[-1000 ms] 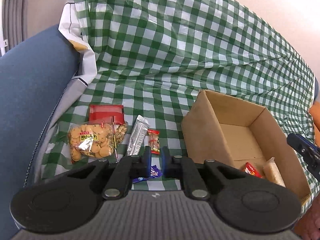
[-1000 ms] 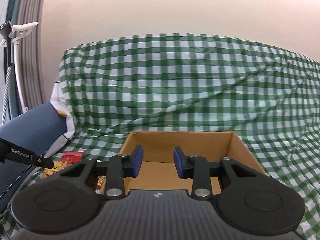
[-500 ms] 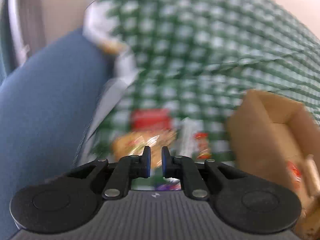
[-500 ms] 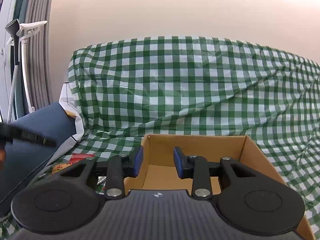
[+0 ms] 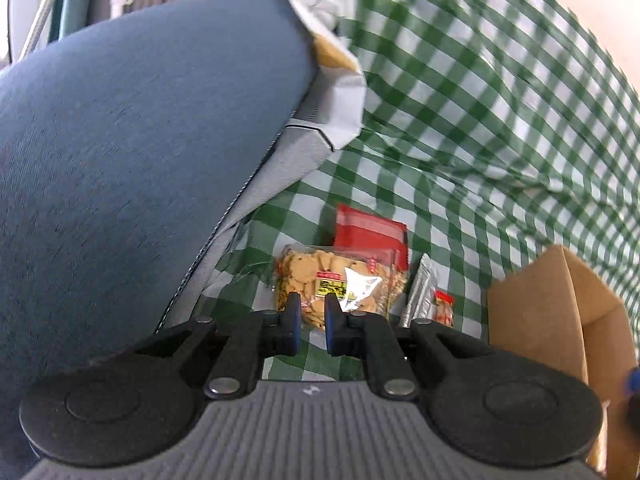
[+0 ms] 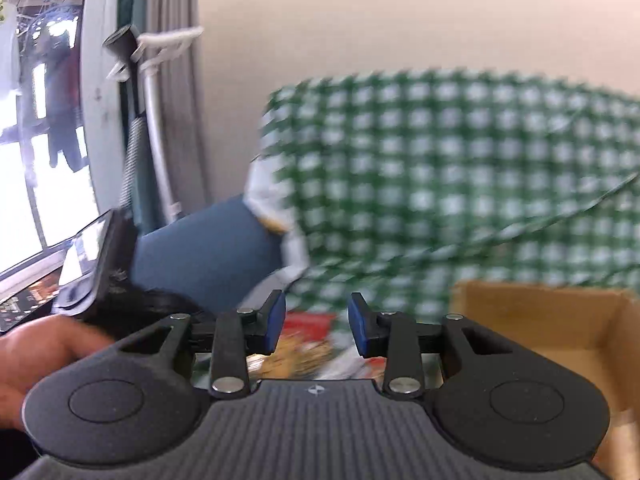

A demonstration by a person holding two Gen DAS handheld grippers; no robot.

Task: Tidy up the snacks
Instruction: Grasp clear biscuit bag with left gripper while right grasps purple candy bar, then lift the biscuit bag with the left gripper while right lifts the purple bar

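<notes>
Four snacks left | we reach: left gripper (image 5: 308,322) parted narrowly, empty, biscuit bag (image 5: 336,286) just ahead | right gripper (image 6: 316,326) released | next: straddle bag, clench

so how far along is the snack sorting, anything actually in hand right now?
Done: can't confirm; the cardboard box interior is hidden in these views.
In hand: nothing. The left gripper is open with nothing between its fingers, lined up on the cookie bag; the right gripper is open and empty.
Left: the cookie bag, red packet, silver stick pack and small red snack all lie on the checkered cloth.
</notes>
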